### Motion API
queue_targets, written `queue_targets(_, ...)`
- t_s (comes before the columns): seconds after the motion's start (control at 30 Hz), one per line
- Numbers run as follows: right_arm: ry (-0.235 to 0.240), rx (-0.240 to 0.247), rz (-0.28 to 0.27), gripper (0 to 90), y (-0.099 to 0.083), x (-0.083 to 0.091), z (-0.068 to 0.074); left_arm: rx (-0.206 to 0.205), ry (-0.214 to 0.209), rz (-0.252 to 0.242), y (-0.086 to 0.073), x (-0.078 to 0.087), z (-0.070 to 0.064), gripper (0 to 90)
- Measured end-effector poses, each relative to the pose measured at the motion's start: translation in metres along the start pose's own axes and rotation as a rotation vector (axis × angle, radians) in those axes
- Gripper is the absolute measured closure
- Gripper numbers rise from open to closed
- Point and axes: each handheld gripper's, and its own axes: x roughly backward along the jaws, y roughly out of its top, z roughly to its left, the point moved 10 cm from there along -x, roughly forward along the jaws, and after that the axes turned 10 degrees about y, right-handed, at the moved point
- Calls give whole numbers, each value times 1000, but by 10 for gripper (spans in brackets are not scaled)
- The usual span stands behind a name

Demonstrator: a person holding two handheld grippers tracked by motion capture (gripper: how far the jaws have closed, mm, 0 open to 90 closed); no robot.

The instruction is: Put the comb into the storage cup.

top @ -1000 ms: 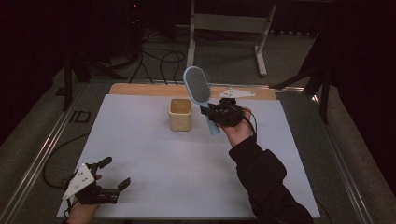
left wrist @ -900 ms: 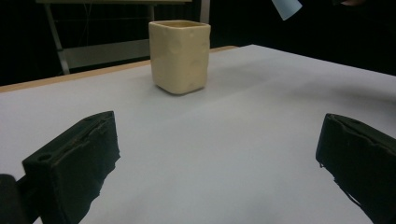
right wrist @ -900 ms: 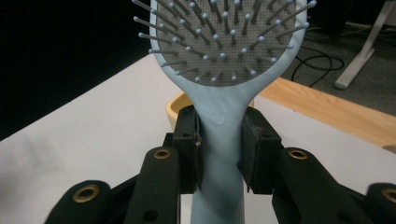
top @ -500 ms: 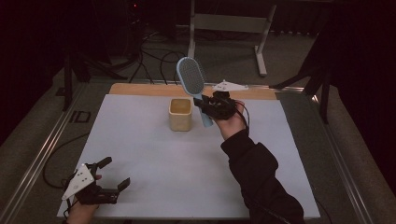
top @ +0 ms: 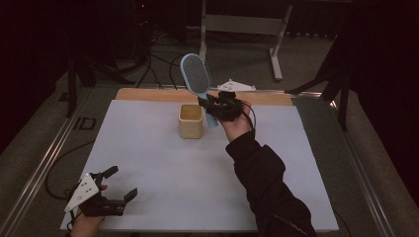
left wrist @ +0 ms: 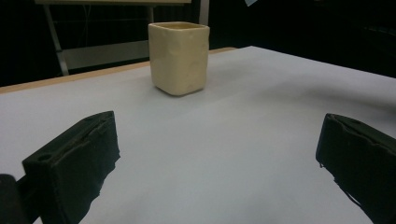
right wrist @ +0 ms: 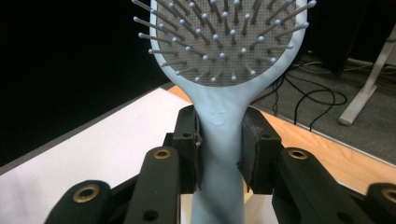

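So the light blue hairbrush (top: 196, 79) is up in the air at the far side of the worktop (top: 148, 148), just right of and above the yellow cup (top: 190, 121). The right tool (top: 213, 104) has it clamped by the handle, with the bristle head sticking up and leaning a bit to the far left. In the right gripper view you can see it nicely: the hairbrush (right wrist: 224, 116) handle sits squeezed between the two black jaws, pads pressed on either side just below the little smiley mark at the neck, and the grey bristle pad faces the camera. The lower end of the handle pokes down past the tool, close to the cup's right side; hard to tell from the high view if it touches the cup or not.

The cup itself is a squarish pale yellow thing, standing upright on the white sheet, toward the far middle of the worktop. It looks empty from above. In the left gripper view the cup (left wrist: 179, 56) stands well beyond the jaws.

The left tool (top: 121, 185) is way down at the near left corner, well apart from everything, its jaws spread wide with nothing between them, resting low at the sheet's edge.

Behind the worktop there's a strip of bare wood (top: 148, 95), cables on the floor (top: 158, 64), and a metal stand (top: 244, 24).
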Motion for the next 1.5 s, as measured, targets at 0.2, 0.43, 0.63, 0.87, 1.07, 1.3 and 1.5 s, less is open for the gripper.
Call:
queue_targets(0.2,-1,-11,-20,707,8,-7,-4,2,-2,-1,0,0,0,0)
queue_targets(0.43,-2,-13,-25,707,11,-15,-5,7,-3,-4,0,0,0,0)
queue_targets(0.63,-3,-20,-23,707,11,-27,-6,5,-4,-4,1,0,0,0)
queue_targets(0.87,-3,-16,-19,707,12,-33,-4,5,-6,-6,1,1,0,0)
queue_targets(1.07,3,-17,-20,707,14,-37,-2,7,-7,-6,1,1,0,0)
queue_targets(1.3,-1,-21,-39,707,16,-44,-4,6,-8,-8,1,1,0,0)
queue_targets(1.5,-5,-23,-48,707,15,-50,-6,9,-10,-10,1,1,0,0)
